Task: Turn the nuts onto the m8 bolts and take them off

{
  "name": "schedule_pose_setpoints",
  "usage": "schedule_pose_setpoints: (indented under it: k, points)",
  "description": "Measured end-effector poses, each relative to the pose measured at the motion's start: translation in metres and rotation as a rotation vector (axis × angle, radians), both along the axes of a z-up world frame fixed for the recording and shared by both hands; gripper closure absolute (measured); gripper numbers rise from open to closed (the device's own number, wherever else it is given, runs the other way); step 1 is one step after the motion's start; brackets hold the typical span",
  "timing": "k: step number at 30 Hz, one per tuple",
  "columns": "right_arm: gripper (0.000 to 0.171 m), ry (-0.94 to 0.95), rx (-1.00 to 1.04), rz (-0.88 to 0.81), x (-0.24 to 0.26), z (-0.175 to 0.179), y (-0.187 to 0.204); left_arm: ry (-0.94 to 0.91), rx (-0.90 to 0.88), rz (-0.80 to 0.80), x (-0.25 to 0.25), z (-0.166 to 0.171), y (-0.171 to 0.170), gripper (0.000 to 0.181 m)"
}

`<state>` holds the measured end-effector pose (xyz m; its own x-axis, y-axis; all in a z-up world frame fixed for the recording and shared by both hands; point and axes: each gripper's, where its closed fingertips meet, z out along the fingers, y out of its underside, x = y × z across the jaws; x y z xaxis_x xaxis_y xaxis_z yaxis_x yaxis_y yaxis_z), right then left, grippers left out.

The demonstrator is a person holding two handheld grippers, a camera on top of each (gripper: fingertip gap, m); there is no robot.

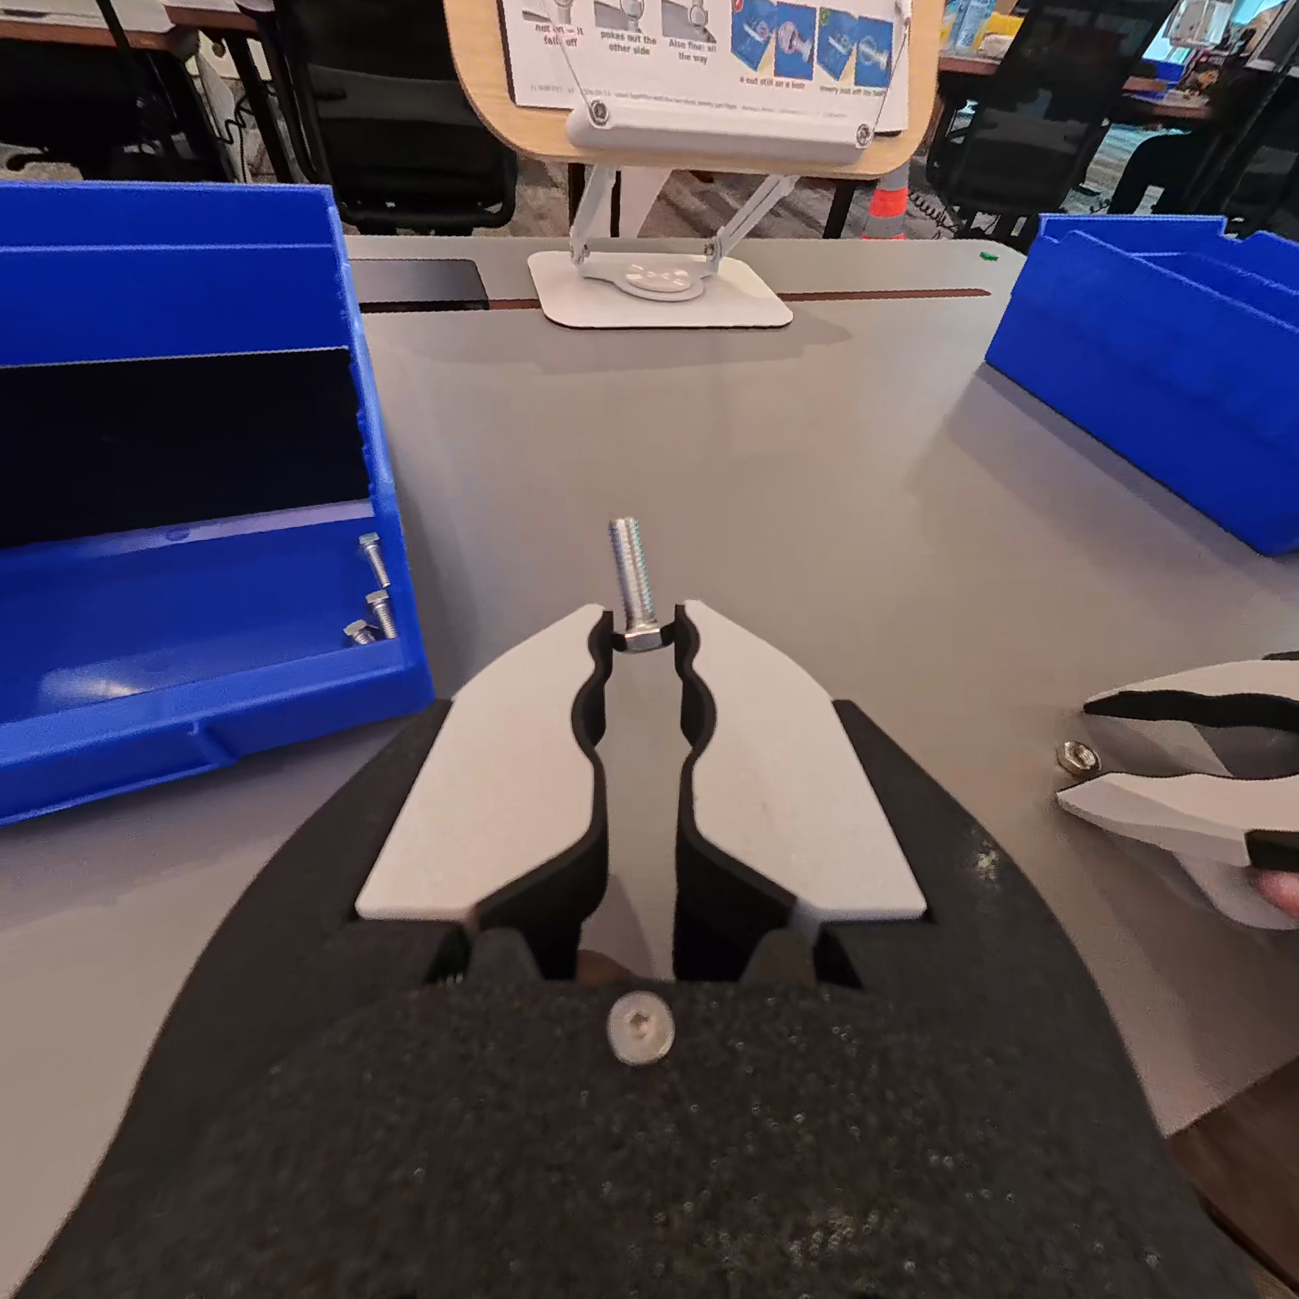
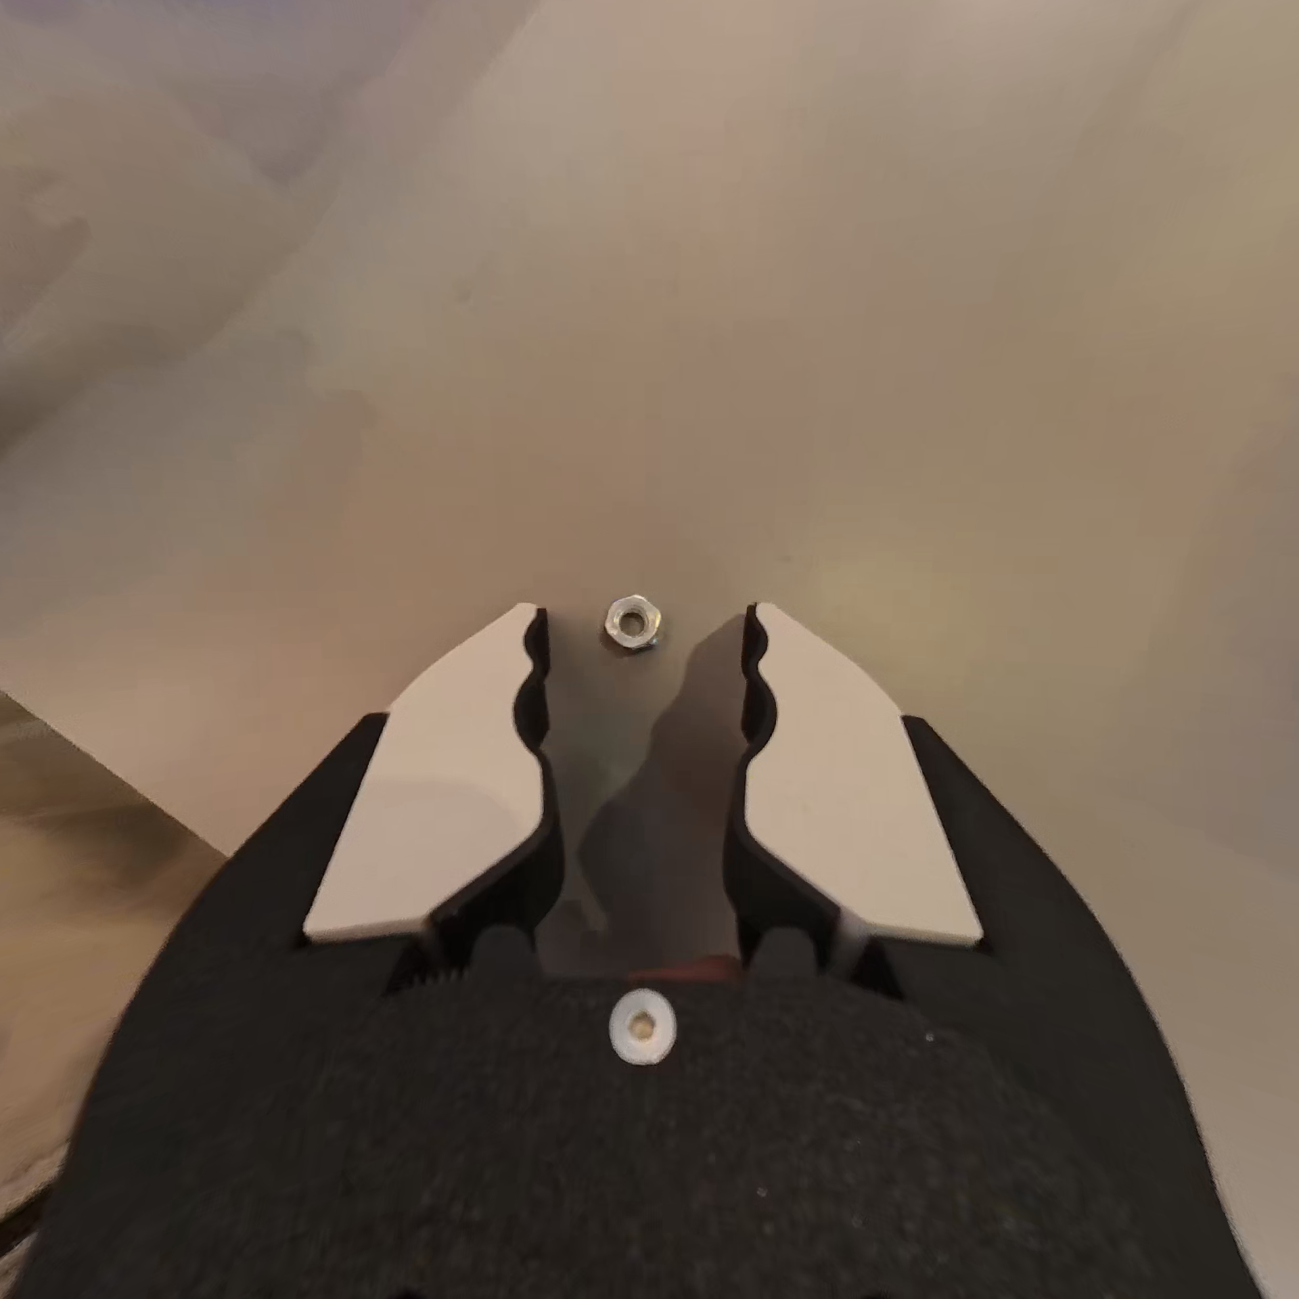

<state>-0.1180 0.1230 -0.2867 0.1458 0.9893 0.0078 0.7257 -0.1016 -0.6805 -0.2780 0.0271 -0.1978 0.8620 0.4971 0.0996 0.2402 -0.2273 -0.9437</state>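
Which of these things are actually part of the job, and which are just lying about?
Part of the job:
- bolt, pinched by its head in the left claw
- nut, lying on the table between the open right claw's tips
- spare bolts in the left blue bin

Just lying about:
- right blue bin
- instruction sheet on its stand
- orange cone behind the table

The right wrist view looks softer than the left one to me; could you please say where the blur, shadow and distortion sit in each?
Right wrist view: grey tabletop smeared and warm-tinted, small silver hex nut fairly sharp, dark shadow between the open white fingers. Left wrist view: crisp on the threaded silver bolt, wide-angle bowing of the blue plastic bin, soft sheen on its floor.
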Motion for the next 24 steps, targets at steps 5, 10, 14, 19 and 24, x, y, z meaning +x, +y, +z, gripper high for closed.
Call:
schedule_pose_setpoints:
  k: [5, 10, 14, 19, 24]
  points:
    - [0.130, 0.009, -0.022, -0.024, 0.001, 0.000, 0.000, -0.022, 0.002, -0.020, 0.002, -0.005, 0.003, 0.165]
    - [0.157, 0.018, -0.019, -0.054, 0.003, -0.001, 0.001, -0.024, 0.002, -0.033, 0.007, -0.005, 0.006, 0.165]
    - [0.157, 0.019, -0.004, -0.042, 0.003, -0.001, 0.003, -0.031, -0.001, -0.049, 0.010, -0.007, 0.009, 0.165]
    - [0.157, 0.099, -0.006, 0.030, -0.004, 0.016, -0.002, -0.012, -0.015, -0.099, 0.014, -0.008, 0.013, 0.165]
    - [0.157, 0.366, 0.099, 0.029, -0.013, 0.089, 0.035, 0.045, -0.010, -0.162, 0.011, 0.007, 0.024, 0.165]
